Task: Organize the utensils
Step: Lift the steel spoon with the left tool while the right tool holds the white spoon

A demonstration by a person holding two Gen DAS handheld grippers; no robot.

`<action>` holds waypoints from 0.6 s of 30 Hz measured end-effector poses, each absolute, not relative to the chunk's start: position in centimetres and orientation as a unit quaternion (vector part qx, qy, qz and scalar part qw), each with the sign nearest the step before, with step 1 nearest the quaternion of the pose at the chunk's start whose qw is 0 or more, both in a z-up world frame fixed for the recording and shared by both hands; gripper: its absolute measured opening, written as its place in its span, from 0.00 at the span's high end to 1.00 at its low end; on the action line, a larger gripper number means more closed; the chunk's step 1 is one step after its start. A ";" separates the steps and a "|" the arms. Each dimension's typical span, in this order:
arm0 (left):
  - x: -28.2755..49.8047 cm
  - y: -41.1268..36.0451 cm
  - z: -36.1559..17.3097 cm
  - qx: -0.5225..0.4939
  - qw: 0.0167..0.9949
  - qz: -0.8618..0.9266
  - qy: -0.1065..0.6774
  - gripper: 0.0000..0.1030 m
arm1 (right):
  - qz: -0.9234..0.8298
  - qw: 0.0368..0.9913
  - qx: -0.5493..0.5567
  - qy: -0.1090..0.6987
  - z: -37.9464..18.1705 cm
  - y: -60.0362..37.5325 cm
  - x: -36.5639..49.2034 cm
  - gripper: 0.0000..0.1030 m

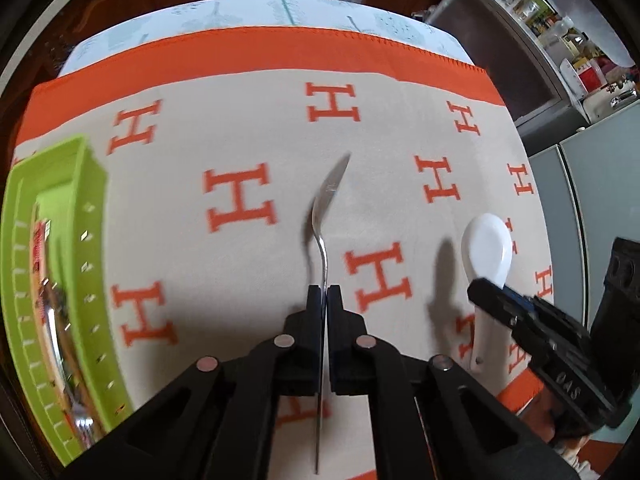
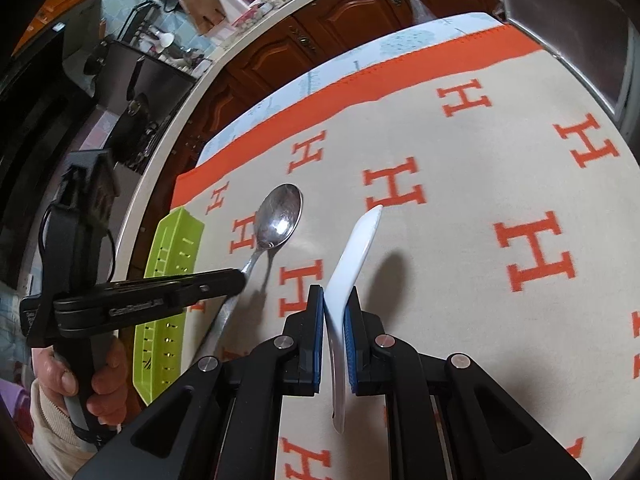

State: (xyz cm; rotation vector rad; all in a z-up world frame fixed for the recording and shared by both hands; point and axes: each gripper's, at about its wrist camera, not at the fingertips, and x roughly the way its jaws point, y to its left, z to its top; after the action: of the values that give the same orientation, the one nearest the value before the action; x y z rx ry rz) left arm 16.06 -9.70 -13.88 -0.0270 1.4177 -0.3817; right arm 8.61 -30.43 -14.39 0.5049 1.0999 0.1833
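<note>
So, metal spoon [image 1: 320, 216] sits at centre of the left wrist frame, seen edge-on, handle pinched between the left gripper [image 1: 324, 292] fingers, which are closed nearly flat on it; bowl end points toward the upper middle of the frame, handle tail runs down past the jaws to the bottom edge. In the right wrist frame the same metal spoon [image 2: 279, 216] shows bowl-up at centre left, shiny, raised over the cloth with its shadow just beside it.

White spoon [image 2: 352, 256] is at centre of the right wrist frame, edge-on, clamped between the blue pads [image 2: 318, 320] of the right gripper [image 2: 335, 300], jaws narrow on the handle; bowl tip points up toward frame centre, handle end hangs to the lower middle. From the left wrist view the white spoon [image 1: 486, 248] is at right of frame, bowl facing the camera, with the right gripper [image 1: 486, 292] gripping its handle from the lower right.

Green tray [image 1: 60, 280] runs along the left edge of the left wrist frame, slotted wall, some cutlery inside but blurred. Same green tray [image 2: 168, 300] is lower left in the right wrist frame, partly behind the left gripper [image 2: 236, 280]. A hand [image 2: 100, 384] holds that gripper's grip at bottom left.

Beige cloth [image 1: 240, 280] with orange H letters and an orange border covers the table. Wooden cabinets [image 2: 340, 28] at top of the right wrist frame.
</note>
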 end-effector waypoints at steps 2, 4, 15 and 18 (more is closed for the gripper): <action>15.3 -9.1 -14.3 -0.004 0.739 -0.169 0.652 1.00 | 0.093 0.818 0.233 0.517 -14.2 -29.7 8.6 0.91; 14.8 -8.1 -14.8 -0.008 0.734 -0.165 0.659 1.00 | 0.098 0.819 0.229 0.518 -14.0 -29.2 8.5 0.91; 13.1 -5.0 -13.3 -0.034 0.749 -0.158 0.643 1.00 | 0.116 0.819 0.213 0.520 -12.5 -27.3 7.9 0.91; 12.6 -4.2 -13.5 -0.028 0.747 -0.156 0.646 1.00 | 0.124 0.820 0.209 0.518 -12.0 -26.6 7.9 0.91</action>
State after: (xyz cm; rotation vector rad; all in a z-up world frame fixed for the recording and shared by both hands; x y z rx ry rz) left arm 12.60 -4.21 -13.50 -0.0604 1.4135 -0.3421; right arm 7.89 -26.58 -12.04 0.4453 1.1040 0.2634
